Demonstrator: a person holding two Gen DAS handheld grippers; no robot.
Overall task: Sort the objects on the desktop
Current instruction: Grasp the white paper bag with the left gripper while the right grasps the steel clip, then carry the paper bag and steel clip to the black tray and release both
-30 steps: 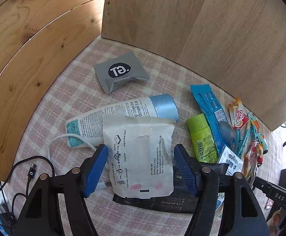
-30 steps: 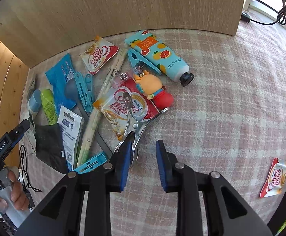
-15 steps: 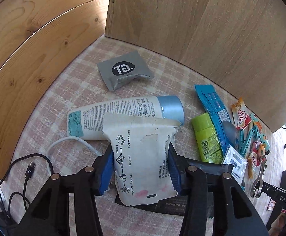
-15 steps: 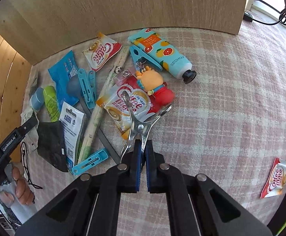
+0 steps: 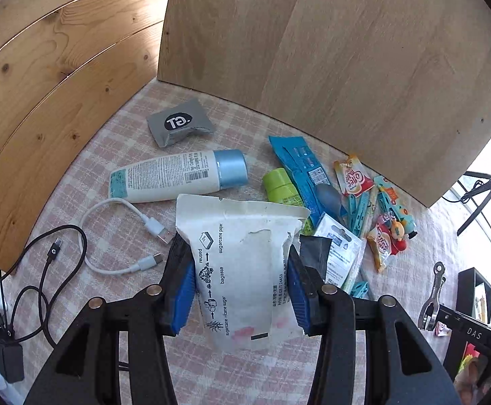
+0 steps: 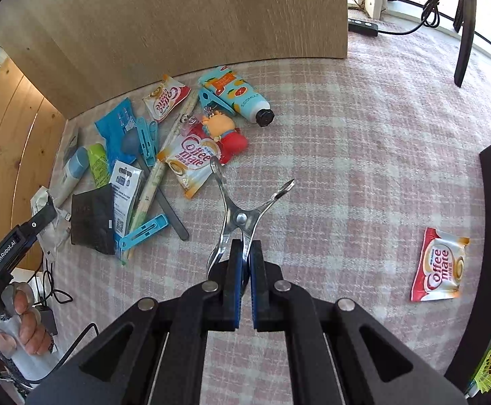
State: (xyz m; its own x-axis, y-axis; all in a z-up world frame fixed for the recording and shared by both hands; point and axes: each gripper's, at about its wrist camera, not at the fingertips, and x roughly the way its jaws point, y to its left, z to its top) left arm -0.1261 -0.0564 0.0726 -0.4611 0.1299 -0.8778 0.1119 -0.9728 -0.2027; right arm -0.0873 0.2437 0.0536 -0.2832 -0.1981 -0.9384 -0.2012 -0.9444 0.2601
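Left gripper (image 5: 242, 290) jaws clench a paper pouch (image 5: 245, 263) by its sides, clear of the clutter; right gripper (image 6: 243, 283) jaws pinch a metal clip (image 6: 242, 216) by its handles, evidently for sorting

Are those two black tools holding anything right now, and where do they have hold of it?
Yes. The left tool squeezes a white paper pouch by its two side edges. The right tool pinches a metal clip by its handle end.
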